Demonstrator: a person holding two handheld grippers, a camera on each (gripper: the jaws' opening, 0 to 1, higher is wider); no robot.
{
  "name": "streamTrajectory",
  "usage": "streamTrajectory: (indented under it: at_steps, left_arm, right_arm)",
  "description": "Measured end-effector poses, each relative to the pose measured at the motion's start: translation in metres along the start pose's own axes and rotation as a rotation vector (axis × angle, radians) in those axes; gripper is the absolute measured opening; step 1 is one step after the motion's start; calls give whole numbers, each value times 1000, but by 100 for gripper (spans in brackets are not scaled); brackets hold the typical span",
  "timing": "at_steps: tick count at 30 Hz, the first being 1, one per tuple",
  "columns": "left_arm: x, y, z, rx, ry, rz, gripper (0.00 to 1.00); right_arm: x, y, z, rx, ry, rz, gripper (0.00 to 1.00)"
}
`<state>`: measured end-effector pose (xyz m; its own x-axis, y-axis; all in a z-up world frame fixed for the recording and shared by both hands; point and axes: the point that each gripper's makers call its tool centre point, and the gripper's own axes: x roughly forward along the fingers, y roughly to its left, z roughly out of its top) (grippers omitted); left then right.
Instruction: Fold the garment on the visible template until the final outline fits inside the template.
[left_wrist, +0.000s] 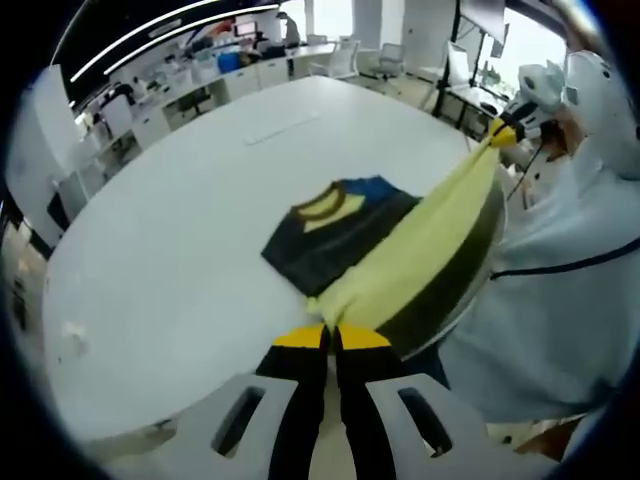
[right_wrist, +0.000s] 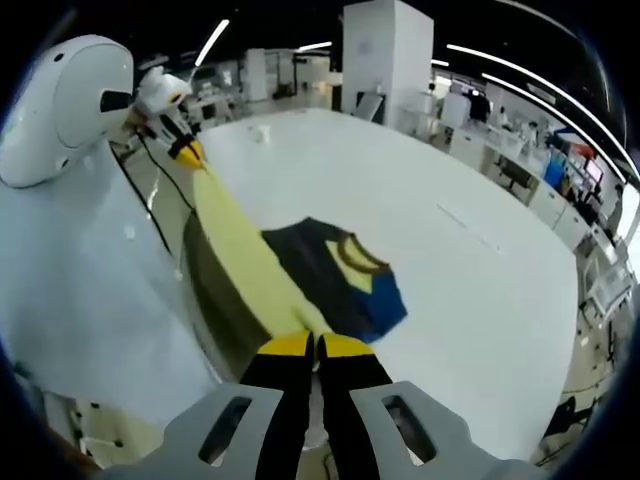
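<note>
A dark navy garment (left_wrist: 335, 235) with a yellow collar and a blue patch lies partly on the big white table (left_wrist: 180, 230). Its yellow part (left_wrist: 420, 255) is pulled up off the table and stretched between both grippers. My left gripper (left_wrist: 331, 335) is shut on one end of that yellow cloth. My right gripper (right_wrist: 317, 343) is shut on the other end; it also appears at the far end of the stretch (left_wrist: 508, 135). In the right gripper view the garment (right_wrist: 335, 275) rests near the table edge, and the left gripper (right_wrist: 185, 150) holds the far yellow end.
A person in white clothing (left_wrist: 570, 260) stands at the table's edge (right_wrist: 90, 300). Office desks and chairs (left_wrist: 250, 65) fill the background. A small white object (right_wrist: 262, 132) sits far out on the table (right_wrist: 470, 300).
</note>
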<state>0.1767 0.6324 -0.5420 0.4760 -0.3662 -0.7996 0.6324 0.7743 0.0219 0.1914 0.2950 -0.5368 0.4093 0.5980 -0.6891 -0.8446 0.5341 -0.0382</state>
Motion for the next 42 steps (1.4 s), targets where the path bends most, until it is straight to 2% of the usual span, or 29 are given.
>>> streamTrajectory:
  at_steps: [12, 25, 37, 42]
  left_arm:
    - [10, 14, 15, 14, -21, 23, 0]
    - [28, 27, 17, -1, 3, 17, 0]
    - [47, 43, 24, -27, -23, 20, 0]
    - [60, 51, 22, -23, 7, 45, 0]
  right_arm:
    - [8, -15, 5, -1, -8, -13, 3]
    - [24, -36, 11, 7, -29, -15, 3]
    - [40, -55, 13, 27, -42, -25, 3]
    - [49, -61, 14, 27, -48, -27, 3]
